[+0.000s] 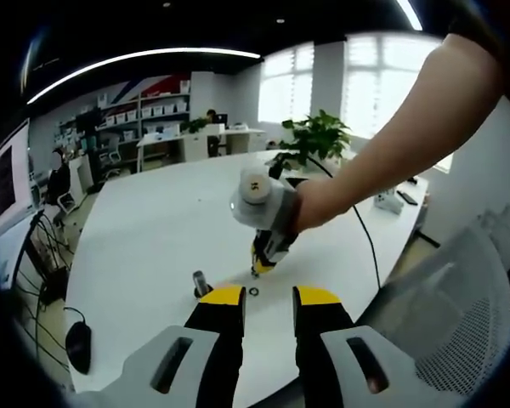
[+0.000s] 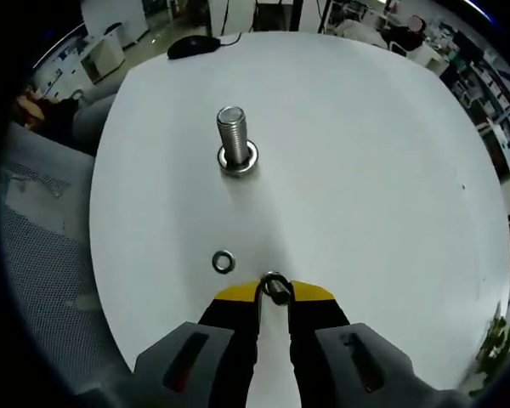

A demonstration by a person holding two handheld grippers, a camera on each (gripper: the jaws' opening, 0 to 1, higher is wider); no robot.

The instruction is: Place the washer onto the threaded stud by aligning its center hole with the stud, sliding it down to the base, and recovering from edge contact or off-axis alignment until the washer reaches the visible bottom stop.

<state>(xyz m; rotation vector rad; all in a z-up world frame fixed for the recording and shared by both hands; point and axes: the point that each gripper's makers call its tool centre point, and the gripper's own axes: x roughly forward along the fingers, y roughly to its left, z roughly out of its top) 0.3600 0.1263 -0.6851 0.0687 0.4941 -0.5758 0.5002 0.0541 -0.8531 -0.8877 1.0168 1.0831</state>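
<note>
1. Left gripper view: your left gripper (image 1: 268,297) hangs above the near edge of the white table (image 1: 153,229) with its jaws apart and nothing between them.
2. Ahead of it stands the threaded stud (image 1: 200,283), upright and a little left of the jaws' line. A loose washer (image 1: 253,291) lies flat on the table just right of the stud.
3. Your right gripper (image 1: 261,265) comes in from the right with its tips down at the table, close beside that loose washer (whether it grips anything cannot be told from here).
4. Right gripper view: your right gripper (image 2: 274,291) has its jaws closed on a washer (image 2: 275,287), pinched at the tips.
5. The spare washer (image 2: 223,261) lies flat on the table (image 2: 391,170), just left of the jaws.
6. The threaded stud (image 2: 232,136) stands straight ahead and slightly left, well apart from the tips, with its long axis vertical and a ring-like base (image 2: 238,159) around its foot.
7. The right hand is the one carrying the part, so I judge the move belongs to it: lift, travel forward and a touch left, level the washer, then bring its hole over the stud's top.
8. A tilted washer would likely catch on the threads.
</note>
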